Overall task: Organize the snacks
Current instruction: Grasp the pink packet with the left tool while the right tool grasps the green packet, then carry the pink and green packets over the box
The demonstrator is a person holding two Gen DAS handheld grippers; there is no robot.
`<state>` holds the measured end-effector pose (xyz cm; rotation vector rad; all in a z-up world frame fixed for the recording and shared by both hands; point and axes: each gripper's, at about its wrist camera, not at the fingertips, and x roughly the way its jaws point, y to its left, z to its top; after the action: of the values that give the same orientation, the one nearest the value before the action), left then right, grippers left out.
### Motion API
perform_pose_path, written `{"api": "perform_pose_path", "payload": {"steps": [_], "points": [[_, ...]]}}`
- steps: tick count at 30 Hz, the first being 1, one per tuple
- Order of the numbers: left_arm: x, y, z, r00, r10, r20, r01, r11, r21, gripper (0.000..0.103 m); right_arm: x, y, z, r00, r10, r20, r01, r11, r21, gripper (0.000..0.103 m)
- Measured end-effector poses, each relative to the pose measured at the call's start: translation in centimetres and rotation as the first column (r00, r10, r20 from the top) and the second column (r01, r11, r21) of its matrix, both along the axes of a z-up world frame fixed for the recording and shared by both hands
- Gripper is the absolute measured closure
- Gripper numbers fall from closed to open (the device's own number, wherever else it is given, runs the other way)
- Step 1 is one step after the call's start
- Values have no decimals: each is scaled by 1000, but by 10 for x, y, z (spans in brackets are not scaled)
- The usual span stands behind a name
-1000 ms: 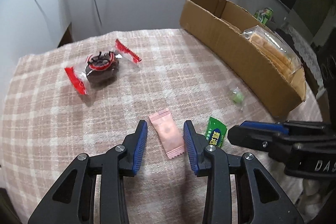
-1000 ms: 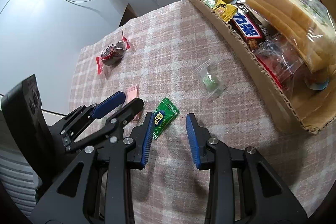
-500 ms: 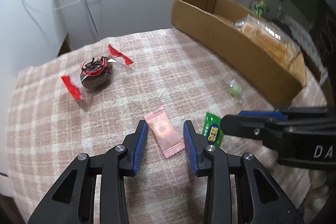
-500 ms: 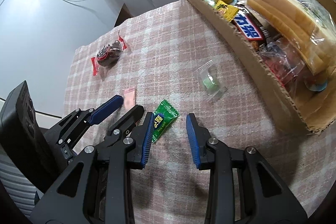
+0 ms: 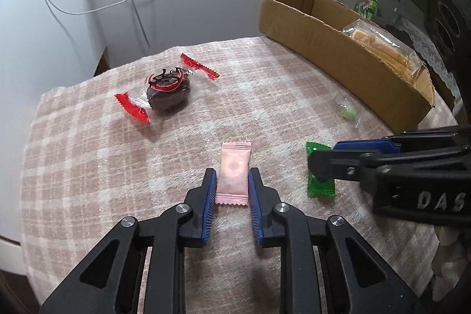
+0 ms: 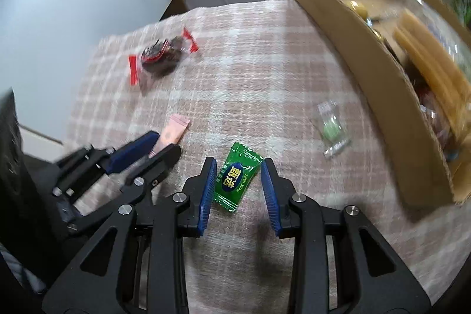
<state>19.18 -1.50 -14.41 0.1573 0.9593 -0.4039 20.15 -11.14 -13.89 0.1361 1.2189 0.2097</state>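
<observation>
My left gripper [image 5: 232,186] pinches the pink sachet [image 5: 234,172], blue pads touching both long edges, low over the plaid cloth [image 5: 88,167]. My right gripper [image 6: 238,181] is spread around the green candy [image 6: 237,177], which reads "ZHEN XUAN"; its pads are not clearly touching. "DAS" shows on that gripper's body, the rest cut off. Farther out lie a red-ended dark cake [image 5: 166,91] and a blurred clear packet [image 6: 331,128]. The box [image 6: 382,96] holds bread; its other contents are smeared.
</observation>
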Motion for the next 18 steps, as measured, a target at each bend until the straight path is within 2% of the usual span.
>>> {"api": "perform_pose_path", "payload": {"steps": [7,14,18], "points": [[-5,6,0,1000,2,14,-3,1000,7,83,-2,16,0,992,125,4,-123,984,-127,72],[-7,18,-2,1000,21,11,-21,1000,14,83,-6,12,-1,982,191,10,-185,963,-198,78],[-9,22,-1,999,36,13,-36,999,7,84,-14,6,1,976,217,14,-210,957,-201,83]]}}
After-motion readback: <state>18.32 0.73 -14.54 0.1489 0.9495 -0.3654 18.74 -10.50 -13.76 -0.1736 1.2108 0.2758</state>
